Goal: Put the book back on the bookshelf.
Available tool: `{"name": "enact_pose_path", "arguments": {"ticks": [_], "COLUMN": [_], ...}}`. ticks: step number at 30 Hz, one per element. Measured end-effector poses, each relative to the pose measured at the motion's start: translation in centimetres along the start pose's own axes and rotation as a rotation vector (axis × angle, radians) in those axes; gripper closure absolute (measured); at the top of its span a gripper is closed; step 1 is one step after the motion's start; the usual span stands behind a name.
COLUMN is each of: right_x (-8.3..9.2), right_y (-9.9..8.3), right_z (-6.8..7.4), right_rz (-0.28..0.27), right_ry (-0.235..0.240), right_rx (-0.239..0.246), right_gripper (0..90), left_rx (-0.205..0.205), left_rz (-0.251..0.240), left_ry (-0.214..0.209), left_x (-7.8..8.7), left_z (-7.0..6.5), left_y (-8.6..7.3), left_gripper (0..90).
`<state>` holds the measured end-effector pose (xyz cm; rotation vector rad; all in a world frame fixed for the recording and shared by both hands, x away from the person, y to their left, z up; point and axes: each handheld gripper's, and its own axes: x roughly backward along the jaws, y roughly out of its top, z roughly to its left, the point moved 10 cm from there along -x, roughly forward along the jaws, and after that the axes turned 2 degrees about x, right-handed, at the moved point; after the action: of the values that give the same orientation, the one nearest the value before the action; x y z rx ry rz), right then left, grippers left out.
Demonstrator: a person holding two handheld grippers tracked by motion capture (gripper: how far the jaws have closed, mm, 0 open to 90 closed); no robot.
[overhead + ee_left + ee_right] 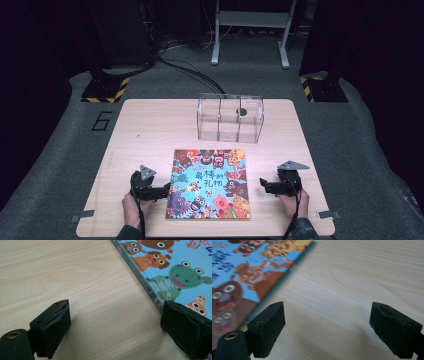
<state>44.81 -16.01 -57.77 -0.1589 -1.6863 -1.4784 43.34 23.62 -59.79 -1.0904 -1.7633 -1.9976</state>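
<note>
One picture book point(209, 184) lies flat at the worktop's point(150, 125) near edge, clear organiser point(230, 118) beyond. It looks stiff, thin and slick, so I would pinch its side edges. Left gripper point(166, 190) and right gripper point(262, 184) flank it, gaping, empty.

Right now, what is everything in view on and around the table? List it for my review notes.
picture book: one, blue cover with cartoon animals, flat at the table's near middle
clear box: one, transparent with dividers, beyond the book
table: one, light wood
metal stand: one, grey, on the floor behind
left hand-held gripper: one, black, open, at the book's left edge
right hand-held gripper: one, black, open, right of the book
</note>
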Motion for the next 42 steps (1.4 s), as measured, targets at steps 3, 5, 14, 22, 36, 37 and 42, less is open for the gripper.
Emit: {"name": "enact_pose_path", "arguments": {"ticks": [3,5,14,22,36,37,42], "right_x": [-0.6,-1.0,-3.4,-4.9,-5.5,-5.5,-5.8], "right_y": [0.8,1.5,3.1,3.3,3.7,3.7,3.9], "right_z": [1.5,2.3,4.4,5.3,5.6,5.6,5.6], "right_rz": [0.042,0.061,0.159,0.227,0.326,0.326,0.344], "right_ry": [0.043,0.058,0.119,0.146,0.146,0.146,0.139], "right_rx": [0.028,0.042,0.053,0.052,0.011,0.011,0.009], "right_gripper": [14.3,14.7,23.8,34.5,37.7,37.7,37.5], "left_rx": [0.002,0.002,0.007,0.018,0.028,0.028,0.01], "left_rz": [0.006,-0.003,-0.006,0.0,-0.007,-0.007,-0.001], "left_ry": [-0.001,0.006,0.012,0.033,0.02,0.02,0.008], "left_x": [0.1,0.0,0.0,0.4,0.3,0.3,0.2], "left_z": [0.0,0.2,0.5,1.4,1.3,1.3,0.8], "left_y": [-0.1,0.0,-0.1,-0.4,-0.4,-0.4,-0.3], "left_gripper": [9.1,8.9,6.9,6.6,6.7,6.7,6.7]}}
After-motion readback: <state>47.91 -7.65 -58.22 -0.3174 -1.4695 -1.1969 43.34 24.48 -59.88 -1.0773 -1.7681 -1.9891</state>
